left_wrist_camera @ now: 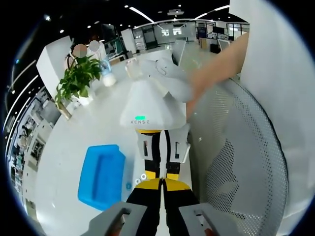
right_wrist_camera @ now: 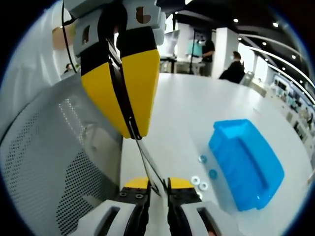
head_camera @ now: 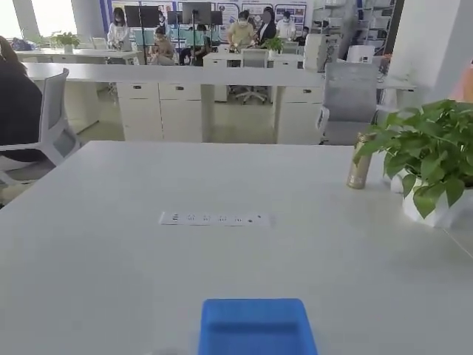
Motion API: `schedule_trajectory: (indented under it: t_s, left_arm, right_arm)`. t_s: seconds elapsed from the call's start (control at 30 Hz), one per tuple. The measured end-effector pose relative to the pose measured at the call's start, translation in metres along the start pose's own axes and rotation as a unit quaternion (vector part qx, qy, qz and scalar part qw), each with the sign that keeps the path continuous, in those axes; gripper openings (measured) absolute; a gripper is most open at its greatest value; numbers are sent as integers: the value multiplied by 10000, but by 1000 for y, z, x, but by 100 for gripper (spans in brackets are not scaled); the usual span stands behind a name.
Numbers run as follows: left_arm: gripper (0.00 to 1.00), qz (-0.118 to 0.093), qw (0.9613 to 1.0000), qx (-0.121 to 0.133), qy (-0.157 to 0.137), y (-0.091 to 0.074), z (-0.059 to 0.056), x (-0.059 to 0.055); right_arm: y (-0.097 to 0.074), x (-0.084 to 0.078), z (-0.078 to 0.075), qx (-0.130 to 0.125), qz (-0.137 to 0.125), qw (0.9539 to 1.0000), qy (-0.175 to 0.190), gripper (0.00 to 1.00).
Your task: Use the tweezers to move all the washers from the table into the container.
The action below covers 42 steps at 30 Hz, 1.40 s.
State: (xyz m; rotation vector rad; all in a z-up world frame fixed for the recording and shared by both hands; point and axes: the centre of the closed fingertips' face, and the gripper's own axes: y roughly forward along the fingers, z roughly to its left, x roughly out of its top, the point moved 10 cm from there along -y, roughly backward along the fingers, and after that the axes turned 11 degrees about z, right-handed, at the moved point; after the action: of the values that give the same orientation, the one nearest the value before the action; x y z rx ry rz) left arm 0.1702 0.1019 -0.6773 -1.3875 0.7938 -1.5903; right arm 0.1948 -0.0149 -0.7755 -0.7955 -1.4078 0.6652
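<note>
1. At the far left of the right gripper view, the mesh chair back (right_wrist_camera: 54,162) stands close against the near edge of the table (right_wrist_camera: 187,108).
2. The left hand-held gripper (right_wrist_camera: 135,132) reaches in from the top of that view. Its yellow jaws are clenched on the tweezers (right_wrist_camera: 145,157), which stick out of its tip.
3. The thin metal tweezers slant down to the right hand-held gripper (right_wrist_camera: 158,186) at the bottom. Its yellow-tipped jaws are drawn in to a narrow slot around the tool's other end, so both grippers grasp the tweezers, which hang off the table.
4. Just right of those jaws, two pale washers (right_wrist_camera: 195,180) lie flat on the table side by side. Two small blue rings (right_wrist_camera: 212,173) lie a little further on, nearer the container.
5. The blue container (right_wrist_camera: 224,147) stands on the table just beyond the washers. In the left gripper view the washers lie between it and the two grippers.
6. In the head view a power strip (head_camera: 216,218) lies mid-table and the container sits at the near edge. At the far right are a gold bottle (head_camera: 360,161) and a potted plant (head_camera: 432,148).
</note>
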Motion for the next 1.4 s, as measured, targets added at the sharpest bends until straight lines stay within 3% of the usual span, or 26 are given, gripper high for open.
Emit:
schedule_trajectory:
  t_s: [0.2,0.4,0.67,0.77,0.97,1.07,1.4]
  left_arm:
    - [0,-65,9998,-141,-89,1,8,-1]
    - [0,47,9997,-227,89,3,14,1]
    - [0,140,9994,-16,320,0,32,9]
    - [0,196,9991,9,373,3,39,11]
    - [0,257,9988,-147,391,11,49,12]
    - [0,304,9982,-275,430,14,52,16]
    - [0,426,9963,-577,472,18,65,28]
  right_arm:
    - [-4,0,-1,-54,-162,9998,72,8]
    - [-9,-5,-3,-293,-188,9991,229,7]
    - [-13,-2,-22,-790,-302,9959,326,7]
    - [-12,-2,-27,-834,-317,9952,396,7]
    - [-9,-5,-31,-783,-301,9953,490,7]
    - [-5,-10,-33,-680,-426,9943,704,7]
    - [-14,-9,-37,-579,-569,9919,981,8]
